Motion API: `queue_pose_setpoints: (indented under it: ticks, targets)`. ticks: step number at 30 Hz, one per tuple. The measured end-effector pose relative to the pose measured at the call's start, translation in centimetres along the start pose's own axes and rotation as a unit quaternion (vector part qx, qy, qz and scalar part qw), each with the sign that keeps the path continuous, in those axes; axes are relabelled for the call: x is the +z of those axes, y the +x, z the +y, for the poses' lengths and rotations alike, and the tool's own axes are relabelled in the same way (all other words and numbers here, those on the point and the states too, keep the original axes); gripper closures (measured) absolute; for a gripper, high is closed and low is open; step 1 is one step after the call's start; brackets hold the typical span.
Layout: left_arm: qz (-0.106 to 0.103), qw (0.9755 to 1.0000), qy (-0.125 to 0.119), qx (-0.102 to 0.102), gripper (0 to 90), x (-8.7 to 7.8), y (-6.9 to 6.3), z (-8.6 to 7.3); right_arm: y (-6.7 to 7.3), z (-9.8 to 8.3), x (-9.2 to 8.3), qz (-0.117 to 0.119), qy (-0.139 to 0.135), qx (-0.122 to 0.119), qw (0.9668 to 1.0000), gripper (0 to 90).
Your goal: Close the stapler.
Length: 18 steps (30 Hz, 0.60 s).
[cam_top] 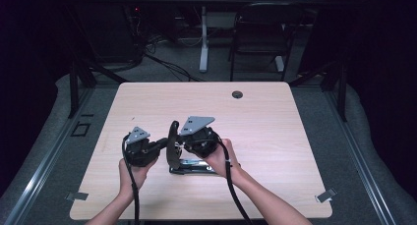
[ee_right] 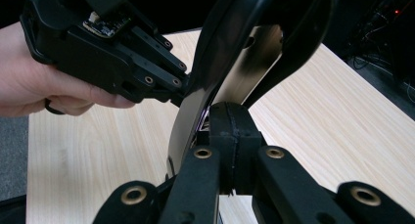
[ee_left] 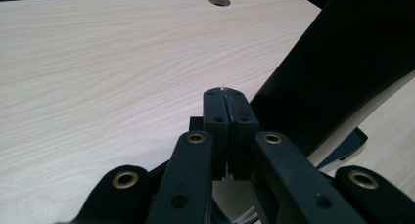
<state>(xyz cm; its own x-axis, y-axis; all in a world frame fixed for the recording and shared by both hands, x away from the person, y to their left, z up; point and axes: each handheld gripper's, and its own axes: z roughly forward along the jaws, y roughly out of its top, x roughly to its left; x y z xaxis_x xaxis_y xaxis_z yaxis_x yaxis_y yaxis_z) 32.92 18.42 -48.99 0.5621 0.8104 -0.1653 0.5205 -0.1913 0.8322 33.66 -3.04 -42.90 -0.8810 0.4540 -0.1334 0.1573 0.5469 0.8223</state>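
**Lever raised, both grippers at it**

The step in hand looks like working the black lever (cam_top: 172, 144) of a metal-based tool (cam_top: 194, 167) near the worktop's (cam_top: 255, 122) front middle. Left gripper (ee_left: 226, 99) and right gripper (ee_right: 230, 117) have jaws together, nothing between them, flanking the curved, glossy lever. Next probably means pushing it down; contact is hard to judge.

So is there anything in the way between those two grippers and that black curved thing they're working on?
Nothing visible. The left gripper and the right gripper, both shut, sit right against the black curved handle from either side, above its metal base. The table around them holds no other objects.
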Motion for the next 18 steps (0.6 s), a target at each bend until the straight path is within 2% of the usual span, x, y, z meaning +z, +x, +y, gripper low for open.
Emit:
queue_pose_setpoints:
  ticks: [5,9,12,18]
  targets:
    - [-0.008,0.9999,0.009,0.003,87.8,0.3,-0.1,0.0,-0.5,-0.9,-0.7,-0.006,-0.001,0.009,0.9999,90.0]
    - [-0.006,0.9999,0.011,0.000,84.5,0.2,0.1,0.1,-1.0,-1.5,-1.1,-0.004,-0.003,0.017,0.9998,90.0]
    - [-0.003,0.9999,0.013,-0.005,79.0,0.1,0.5,0.1,-1.3,-2.1,-1.5,-0.006,-0.006,0.023,0.9997,90.0]
    - [-0.004,0.9997,0.021,-0.013,66.5,0.1,1.1,0.2,-1.8,-3.6,-2.2,-0.010,0.005,0.033,0.9994,90.0]
